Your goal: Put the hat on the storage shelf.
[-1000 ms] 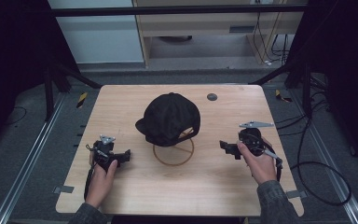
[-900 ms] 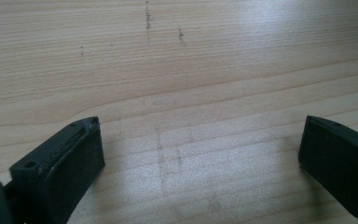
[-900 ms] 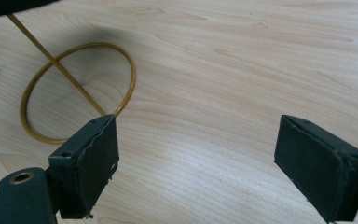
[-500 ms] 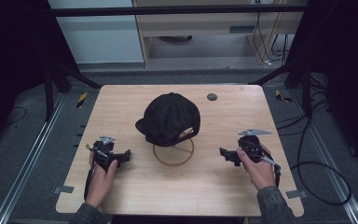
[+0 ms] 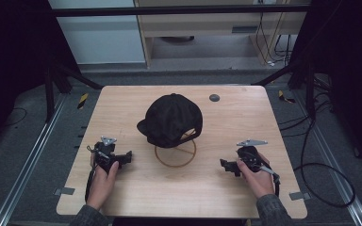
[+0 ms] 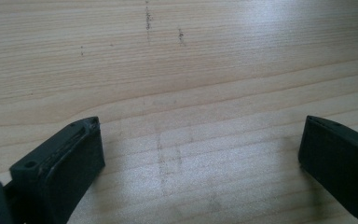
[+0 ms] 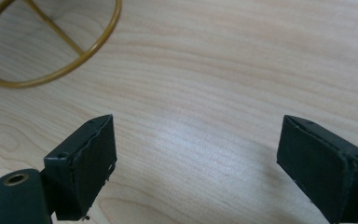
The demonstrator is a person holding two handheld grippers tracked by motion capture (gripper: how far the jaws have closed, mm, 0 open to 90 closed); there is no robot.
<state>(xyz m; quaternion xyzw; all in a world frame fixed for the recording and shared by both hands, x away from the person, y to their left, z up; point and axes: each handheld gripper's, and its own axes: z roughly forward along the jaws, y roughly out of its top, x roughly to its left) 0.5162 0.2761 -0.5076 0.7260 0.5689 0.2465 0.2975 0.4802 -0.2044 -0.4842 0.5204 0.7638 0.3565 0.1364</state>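
Observation:
A black cap (image 5: 172, 118) sits on a gold wire stand whose ring base (image 5: 175, 153) rests on the middle of the wooden table (image 5: 245, 117). My left gripper (image 5: 125, 158) lies low on the table to the left of the stand, held in a hand, its jaws wide apart over bare wood (image 6: 200, 149). My right gripper (image 5: 225, 165) rests right of the stand, open too, nothing between its jaws (image 7: 196, 154). The ring base (image 7: 51, 42) appears at the upper left of the right gripper view.
A small dark round disc (image 5: 214, 98) lies near the table's far edge. A cable (image 5: 327, 179) loops on the floor at the right. Metal rails (image 5: 28, 160) run along the table's sides, and a cabinet (image 5: 207, 28) stands beyond.
My right gripper has drawn back toward the near edge of the table and slightly lower. The left gripper and the cap have stayed put.

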